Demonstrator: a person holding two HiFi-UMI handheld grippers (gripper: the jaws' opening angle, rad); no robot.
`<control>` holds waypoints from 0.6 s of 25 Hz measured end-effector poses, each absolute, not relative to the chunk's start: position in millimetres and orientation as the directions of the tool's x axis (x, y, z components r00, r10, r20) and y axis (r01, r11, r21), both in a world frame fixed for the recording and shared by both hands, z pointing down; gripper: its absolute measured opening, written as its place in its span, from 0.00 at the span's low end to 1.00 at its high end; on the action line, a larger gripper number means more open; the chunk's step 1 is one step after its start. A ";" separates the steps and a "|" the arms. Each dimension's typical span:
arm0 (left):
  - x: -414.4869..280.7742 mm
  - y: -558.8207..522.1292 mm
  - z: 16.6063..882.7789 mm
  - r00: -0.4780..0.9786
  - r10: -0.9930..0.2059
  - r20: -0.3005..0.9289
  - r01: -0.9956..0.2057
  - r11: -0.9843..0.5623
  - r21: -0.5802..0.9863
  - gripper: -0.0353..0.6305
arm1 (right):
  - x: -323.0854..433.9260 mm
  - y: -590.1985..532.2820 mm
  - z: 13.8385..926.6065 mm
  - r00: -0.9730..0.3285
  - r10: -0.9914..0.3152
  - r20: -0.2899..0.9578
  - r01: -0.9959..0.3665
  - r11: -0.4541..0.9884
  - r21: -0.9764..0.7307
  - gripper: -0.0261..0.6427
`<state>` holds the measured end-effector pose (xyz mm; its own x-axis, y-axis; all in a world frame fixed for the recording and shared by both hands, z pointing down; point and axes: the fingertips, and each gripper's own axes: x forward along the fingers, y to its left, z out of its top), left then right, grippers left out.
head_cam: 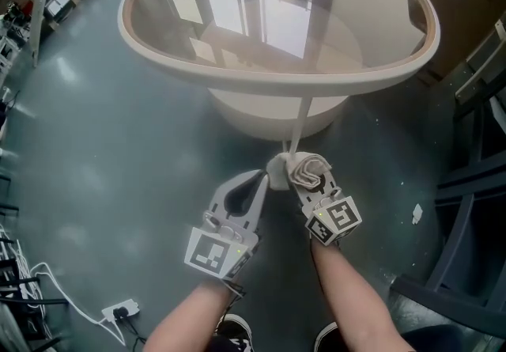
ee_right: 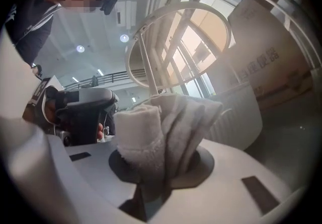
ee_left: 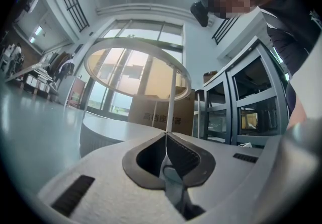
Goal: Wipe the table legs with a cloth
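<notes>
A round glass-topped table [head_cam: 158, 42] with a white rim stands on a white drum base [head_cam: 245, 117]. A thin white leg [head_cam: 299, 123] runs from the rim down to the floor. My right gripper [head_cam: 310, 181] is shut on a folded white cloth [head_cam: 303, 170], which touches the leg's lower end. In the right gripper view the cloth [ee_right: 161, 132] bulges out of the jaws, with the leg [ee_right: 146, 64] just behind it. My left gripper [head_cam: 263, 179] is shut on nothing, its tip beside the cloth. In the left gripper view its jaws [ee_left: 165, 137] point at the leg [ee_left: 171, 97].
Dark metal shelving [head_cam: 474, 176] stands to the right, and a cardboard box [ee_left: 151, 115] sits behind the table. A power strip with cables [head_cam: 118, 311] lies on the floor at lower left. A scrap of paper [head_cam: 417, 213] lies on the grey floor.
</notes>
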<state>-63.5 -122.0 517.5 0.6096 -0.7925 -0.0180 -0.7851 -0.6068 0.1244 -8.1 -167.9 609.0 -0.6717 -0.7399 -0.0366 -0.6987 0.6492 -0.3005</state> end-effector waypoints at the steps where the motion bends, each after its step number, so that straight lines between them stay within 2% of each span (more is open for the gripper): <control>1: -63.1 -121.7 518.6 0.608 -0.794 -0.013 -0.787 -0.605 0.124 0.06 | -8.1 -168.1 610.8 -0.677 -0.734 -0.042 -0.692 0.656 -0.301 0.16; 5: -60.7 -119.2 522.2 0.607 -0.795 0.003 -0.789 -0.602 0.121 0.06 | -7.6 -168.1 620.0 -0.693 -0.721 -0.022 -0.689 0.671 -0.272 0.16; 15: -61.2 -110.2 524.6 0.607 -0.794 0.024 -0.791 -0.601 0.112 0.06 | -8.6 -167.7 689.7 -0.708 -0.679 0.195 -0.702 0.644 -0.304 0.16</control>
<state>-61.2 -110.2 524.6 0.6070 -0.7943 0.0242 -0.7912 -0.6013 0.1117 -8.6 -167.7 689.7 -0.7078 -0.6790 0.1948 -0.7018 0.6443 -0.3041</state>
